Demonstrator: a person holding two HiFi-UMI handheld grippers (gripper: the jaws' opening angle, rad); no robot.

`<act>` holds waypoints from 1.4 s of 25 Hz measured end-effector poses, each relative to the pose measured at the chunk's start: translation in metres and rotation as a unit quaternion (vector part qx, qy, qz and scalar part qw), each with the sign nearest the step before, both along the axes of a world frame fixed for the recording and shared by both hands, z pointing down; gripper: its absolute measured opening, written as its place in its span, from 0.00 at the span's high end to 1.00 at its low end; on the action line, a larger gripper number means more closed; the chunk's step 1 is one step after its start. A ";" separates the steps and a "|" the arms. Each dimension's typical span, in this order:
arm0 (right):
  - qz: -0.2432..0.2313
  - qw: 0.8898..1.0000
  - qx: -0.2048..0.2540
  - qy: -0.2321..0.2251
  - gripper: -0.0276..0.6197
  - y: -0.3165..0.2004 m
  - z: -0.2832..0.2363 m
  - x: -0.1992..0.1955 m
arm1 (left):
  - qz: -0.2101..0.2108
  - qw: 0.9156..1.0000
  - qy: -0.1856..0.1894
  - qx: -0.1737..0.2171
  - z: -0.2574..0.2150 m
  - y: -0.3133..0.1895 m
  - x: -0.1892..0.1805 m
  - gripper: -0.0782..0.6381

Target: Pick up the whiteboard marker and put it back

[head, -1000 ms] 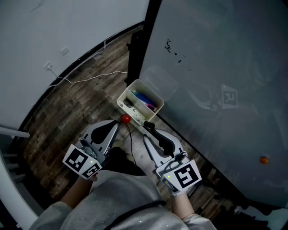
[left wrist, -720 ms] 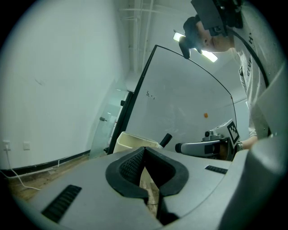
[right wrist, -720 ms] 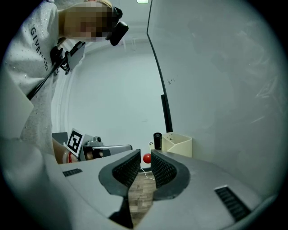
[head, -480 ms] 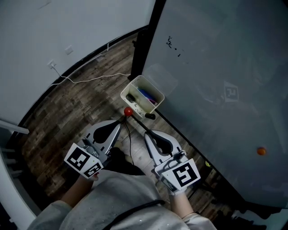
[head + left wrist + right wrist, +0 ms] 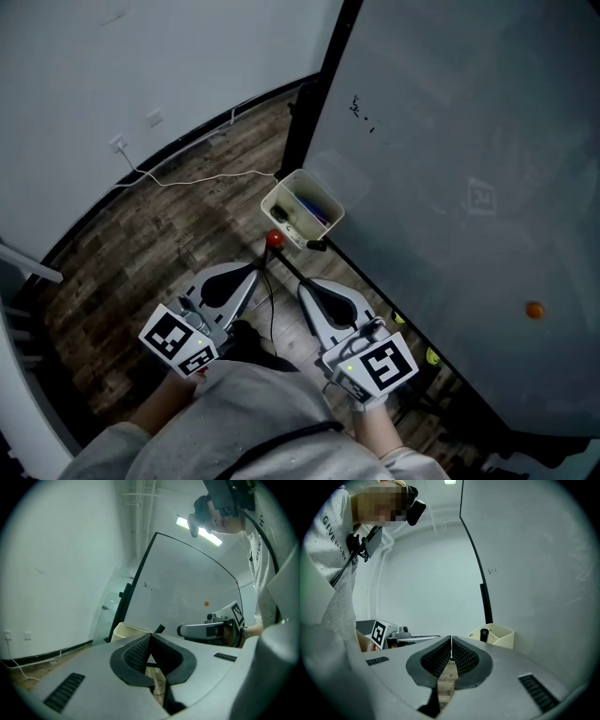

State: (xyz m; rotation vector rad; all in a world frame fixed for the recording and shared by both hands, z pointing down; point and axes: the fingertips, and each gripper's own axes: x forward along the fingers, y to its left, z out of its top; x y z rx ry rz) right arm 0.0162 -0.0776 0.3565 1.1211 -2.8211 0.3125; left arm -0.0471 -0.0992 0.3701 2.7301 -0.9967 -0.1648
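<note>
— My left tongs (image 5: 262,263) and right tongs (image 5: 302,284): two, both pinched shut, empty, lower centre.
— Marker?
— One black marker (image 5: 484,634) upright in the one cream box (image 5: 281,187), mid-frame; my right tongs backed off it.

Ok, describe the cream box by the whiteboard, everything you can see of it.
The cream box is a small, open-topped rectangular bin with rounded corners, plastic by its look. It sits level against the lower corner of the whiteboard, right beside the black frame post. Standing inside it are blue markers and a dark-capped marker near one end.
</note>
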 end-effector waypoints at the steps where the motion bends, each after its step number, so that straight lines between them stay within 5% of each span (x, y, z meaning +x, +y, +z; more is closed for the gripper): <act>1: -0.002 1.000 0.001 -0.001 0.92 0.002 -0.001 -0.001 | 0.001 1.000 0.001 0.001 -0.001 0.002 0.001 0.87; 35: -0.029 0.999 0.013 -0.003 0.93 0.031 -0.012 -0.005 | 0.027 0.999 -0.011 0.027 -0.013 0.039 0.026 0.87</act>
